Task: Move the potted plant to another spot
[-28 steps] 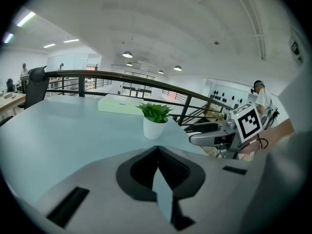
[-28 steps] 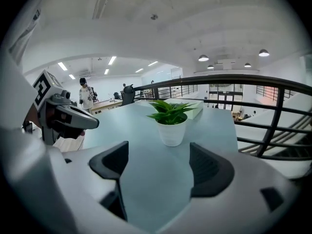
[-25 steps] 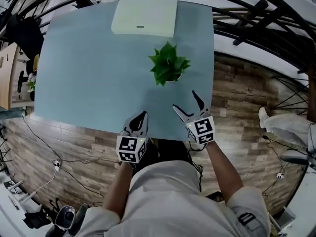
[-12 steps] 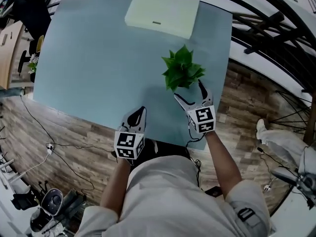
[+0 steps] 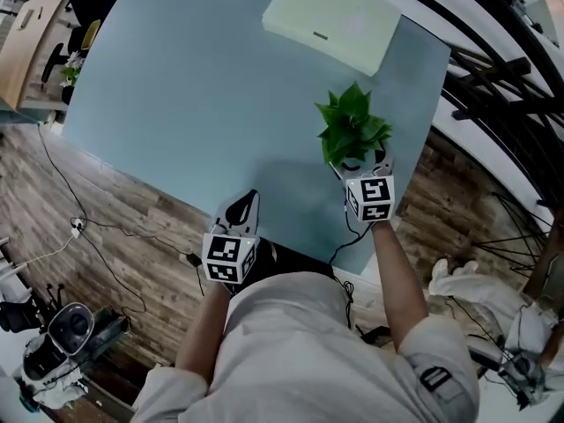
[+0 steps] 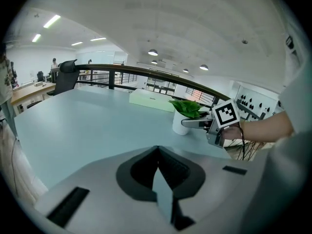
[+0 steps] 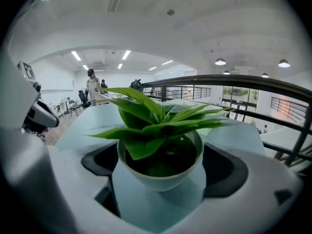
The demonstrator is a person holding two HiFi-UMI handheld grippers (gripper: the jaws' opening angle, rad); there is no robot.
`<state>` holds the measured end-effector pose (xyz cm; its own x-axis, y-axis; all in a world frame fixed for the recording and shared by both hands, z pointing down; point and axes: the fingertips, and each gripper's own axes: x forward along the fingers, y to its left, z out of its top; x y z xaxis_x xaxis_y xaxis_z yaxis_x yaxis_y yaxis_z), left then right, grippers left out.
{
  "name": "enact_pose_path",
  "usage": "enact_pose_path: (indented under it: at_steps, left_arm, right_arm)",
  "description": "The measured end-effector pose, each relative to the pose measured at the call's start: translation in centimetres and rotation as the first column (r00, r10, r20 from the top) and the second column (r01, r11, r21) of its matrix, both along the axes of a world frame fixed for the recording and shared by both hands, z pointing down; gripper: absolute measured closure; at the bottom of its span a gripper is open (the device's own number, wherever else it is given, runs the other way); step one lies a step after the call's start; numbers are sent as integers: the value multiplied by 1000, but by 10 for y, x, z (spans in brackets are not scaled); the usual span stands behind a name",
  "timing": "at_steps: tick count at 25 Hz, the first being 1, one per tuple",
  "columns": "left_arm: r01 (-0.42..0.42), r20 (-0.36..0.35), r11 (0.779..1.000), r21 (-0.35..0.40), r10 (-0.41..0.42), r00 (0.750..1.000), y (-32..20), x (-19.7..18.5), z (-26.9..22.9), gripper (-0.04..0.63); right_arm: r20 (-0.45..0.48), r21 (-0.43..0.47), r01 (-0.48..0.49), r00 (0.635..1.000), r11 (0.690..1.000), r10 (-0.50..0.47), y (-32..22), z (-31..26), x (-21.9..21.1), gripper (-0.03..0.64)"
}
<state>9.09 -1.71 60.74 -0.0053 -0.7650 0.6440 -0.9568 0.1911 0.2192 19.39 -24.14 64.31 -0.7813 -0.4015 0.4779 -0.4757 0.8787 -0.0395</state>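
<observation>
An open-plan hall with ceiling strip lights and a dark railing [image 5: 493, 77] surrounded a wide pale-blue table [image 5: 176, 104], which stood on a wood-plank floor [image 5: 106, 227] strewn with cables [image 5: 62, 196]. The person [image 5: 308, 351] at the table's near edge leaned over it, holding a gripper in each hand.

At the far end of the table lay a flat, pale-green box [image 5: 333, 20], well clear of everything else. Between that box and the near edge, close to the table's right-hand side, the potted plant [image 5: 352, 130] stood upright on the tabletop. Its long axis was vertical, with the green leaves rising from a round white pot [image 7: 161, 177] and fanning outward in all directions.

The right gripper [image 5: 363, 164] had the pot between its jaws, one jaw on each side. The jaws were opening, and the pads did not appear to press the pot. Nothing else stood near the plant.

The left gripper [image 5: 249, 203] hung over the near edge of the table, well apart from the plant, its jaws closed together on nothing.
</observation>
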Motion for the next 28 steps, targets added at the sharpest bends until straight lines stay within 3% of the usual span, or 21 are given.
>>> enact_pose_path:
  at_steps: [12, 28]
  left_arm:
    - [45, -5, 999, -7, -45, 999, 3, -7, 6, 583]
    - [-62, -19, 998, 20, 62, 998, -27, 12, 7, 583]
  right_arm:
    - [24, -29, -5, 1000, 1000, 6, 1, -2, -14, 86]
    - [75, -56, 66, 995, 996, -62, 60, -26, -5, 94]
